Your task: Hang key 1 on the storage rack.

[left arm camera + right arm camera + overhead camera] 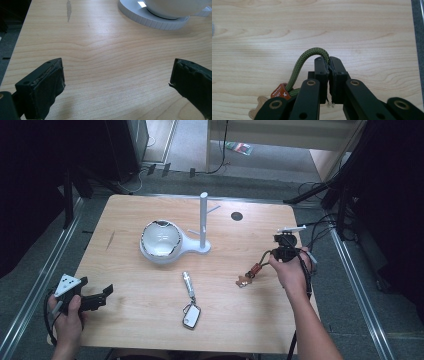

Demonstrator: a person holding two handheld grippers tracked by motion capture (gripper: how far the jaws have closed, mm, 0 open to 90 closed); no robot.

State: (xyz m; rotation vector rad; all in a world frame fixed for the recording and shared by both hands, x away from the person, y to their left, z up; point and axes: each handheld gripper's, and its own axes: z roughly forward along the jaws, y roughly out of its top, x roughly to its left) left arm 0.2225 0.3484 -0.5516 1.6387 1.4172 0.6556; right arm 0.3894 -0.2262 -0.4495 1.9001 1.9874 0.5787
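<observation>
Right gripper (329, 60) — jaws pressed together on the green braided cord (302, 62) of a keychain, pinching it at the top of its loop. In the right gripper view the cord arches up out of an orange tag (279, 92) and bends over into the jaws; a tan leather piece (258, 107) lies at the lower left, against the table (362, 30). In the high view the same gripper (272, 256) sits at the right side of the table, the person's hand (290, 270) around it, with the cord (263, 257) running down and left to the orange tag (254, 269) and the tan piece (243, 281), which lies on the wood.

Left gripper (107, 291) — jaws spread wide with nothing between them, held low over the near left corner of the table. Its own view looks across bare wood toward the white bowl (175, 7) on its round ribbed base (150, 18).

Other items: the bowl (160, 240) stands on a white stand with an upright post (203, 220) at mid-table. A second keychain, a silver bar (187, 284) with a white fob (191, 316), lies near the front edge, well apart from both grippers.
</observation>
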